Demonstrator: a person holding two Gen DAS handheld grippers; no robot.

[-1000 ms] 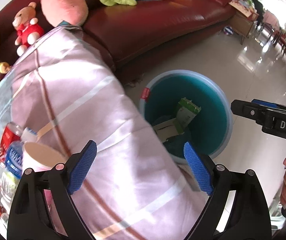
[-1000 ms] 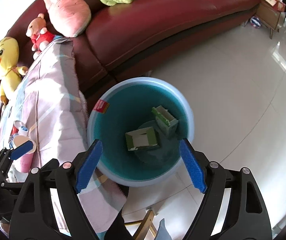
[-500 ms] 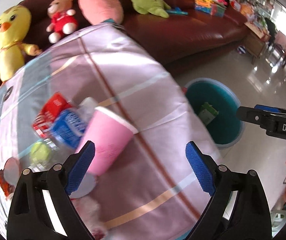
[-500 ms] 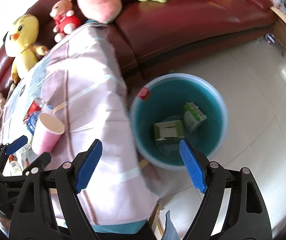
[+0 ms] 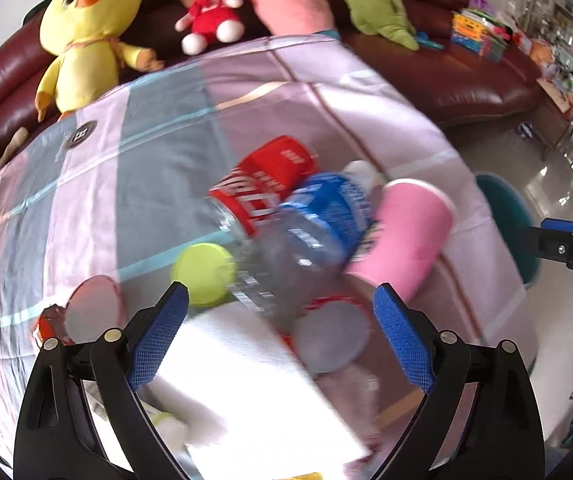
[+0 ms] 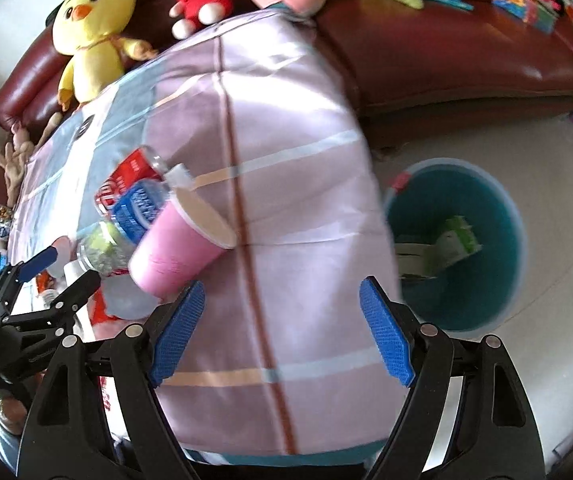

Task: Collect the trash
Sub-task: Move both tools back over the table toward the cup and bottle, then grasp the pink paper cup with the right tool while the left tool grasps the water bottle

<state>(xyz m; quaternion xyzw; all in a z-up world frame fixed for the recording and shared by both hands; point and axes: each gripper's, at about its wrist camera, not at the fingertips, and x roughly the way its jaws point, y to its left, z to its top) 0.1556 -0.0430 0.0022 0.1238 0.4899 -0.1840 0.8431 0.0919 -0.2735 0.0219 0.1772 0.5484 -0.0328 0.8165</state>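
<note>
Both claws gape wide, empty: left gripper (image 5: 280, 338) over blurred, possibly tissue white box (image 5: 246, 392); right gripper (image 6: 280, 330) partly hides bin (image 6: 456, 240).

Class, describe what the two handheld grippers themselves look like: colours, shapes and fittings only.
Both the left gripper and right gripper have glossy black, arched plastic arms. Each arm ends in a flat blue pad with a fine grid texture, such as this fingertip. Silver pivot screws stud the arms. No cables or sleeves show.
</note>
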